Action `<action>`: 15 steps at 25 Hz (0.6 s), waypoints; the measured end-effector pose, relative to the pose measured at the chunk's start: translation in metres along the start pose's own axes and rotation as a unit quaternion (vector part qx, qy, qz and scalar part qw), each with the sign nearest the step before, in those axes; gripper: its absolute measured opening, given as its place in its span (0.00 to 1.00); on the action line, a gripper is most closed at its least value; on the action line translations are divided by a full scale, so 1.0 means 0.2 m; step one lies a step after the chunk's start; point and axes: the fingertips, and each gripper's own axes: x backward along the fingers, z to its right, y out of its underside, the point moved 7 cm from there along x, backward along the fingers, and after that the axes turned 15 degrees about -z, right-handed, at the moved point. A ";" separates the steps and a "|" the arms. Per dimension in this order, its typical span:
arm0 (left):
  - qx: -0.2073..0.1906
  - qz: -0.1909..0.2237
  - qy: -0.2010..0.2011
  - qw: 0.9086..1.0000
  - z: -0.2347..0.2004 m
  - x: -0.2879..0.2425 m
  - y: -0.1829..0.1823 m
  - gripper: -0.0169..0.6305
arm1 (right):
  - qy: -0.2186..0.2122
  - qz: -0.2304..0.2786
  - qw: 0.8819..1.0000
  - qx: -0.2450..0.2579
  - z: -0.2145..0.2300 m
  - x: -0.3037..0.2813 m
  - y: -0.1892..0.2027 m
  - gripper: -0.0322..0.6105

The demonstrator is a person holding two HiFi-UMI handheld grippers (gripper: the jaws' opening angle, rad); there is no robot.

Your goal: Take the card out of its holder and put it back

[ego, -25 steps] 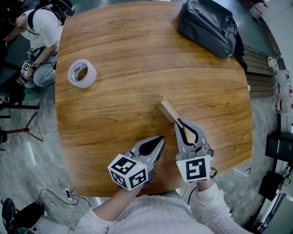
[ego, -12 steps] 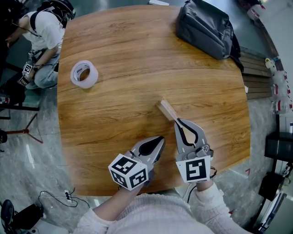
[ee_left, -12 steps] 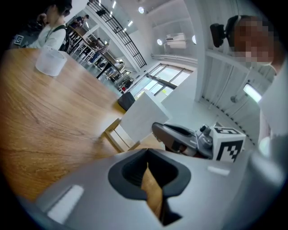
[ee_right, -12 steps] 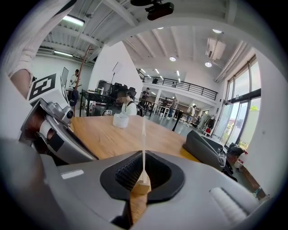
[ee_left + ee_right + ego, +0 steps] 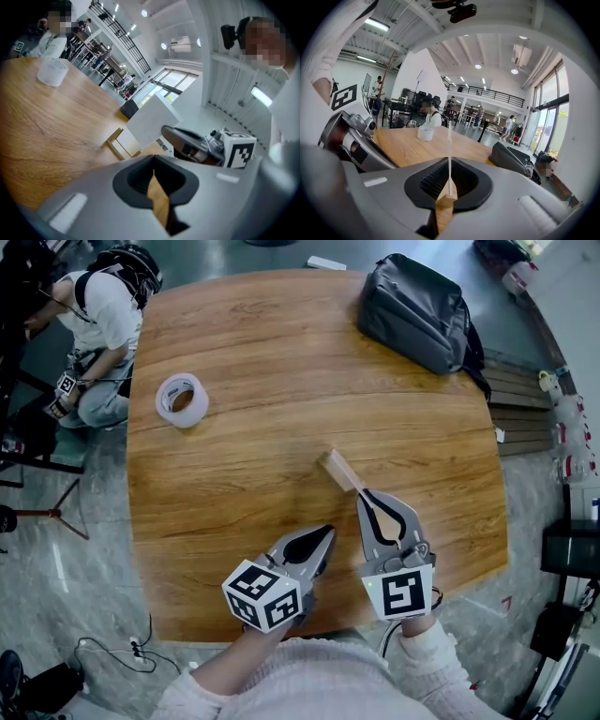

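Observation:
A small wooden card holder [image 5: 341, 469] lies on the wooden table [image 5: 262, 352], just ahead of my right gripper [image 5: 364, 491]. A white card [image 5: 150, 119] stands upright in the holder's slot [image 5: 117, 143]. In the right gripper view the card [image 5: 449, 140] shows edge-on as a thin line, running down into the holder [image 5: 447, 199]. The jaws of my right gripper [image 5: 450, 160] meet on that edge. My left gripper [image 5: 325, 533] rests to the left, near the table's front edge. Its jaws [image 5: 153, 157] are shut with nothing between them.
A roll of clear tape [image 5: 182, 399] sits at the table's left. A dark grey bag [image 5: 412, 310] lies at the far right corner. A person [image 5: 103, 306] sits beside the far left edge. The table's front edge is close under both grippers.
Both grippers stay where they were by the holder. Only the head view has shifted a little, so the table appears lower and further right.

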 end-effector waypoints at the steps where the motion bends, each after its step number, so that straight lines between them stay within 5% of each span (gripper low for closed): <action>1: -0.001 0.002 -0.001 1.000 0.01 0.01 0.00 0.04 | -0.002 0.007 1.000 -0.005 0.00 0.01 -0.01 0.06; 15: -0.018 0.009 -0.014 1.000 0.06 0.09 0.00 0.04 | 0.001 0.037 0.999 -0.024 0.05 0.17 -0.05 0.06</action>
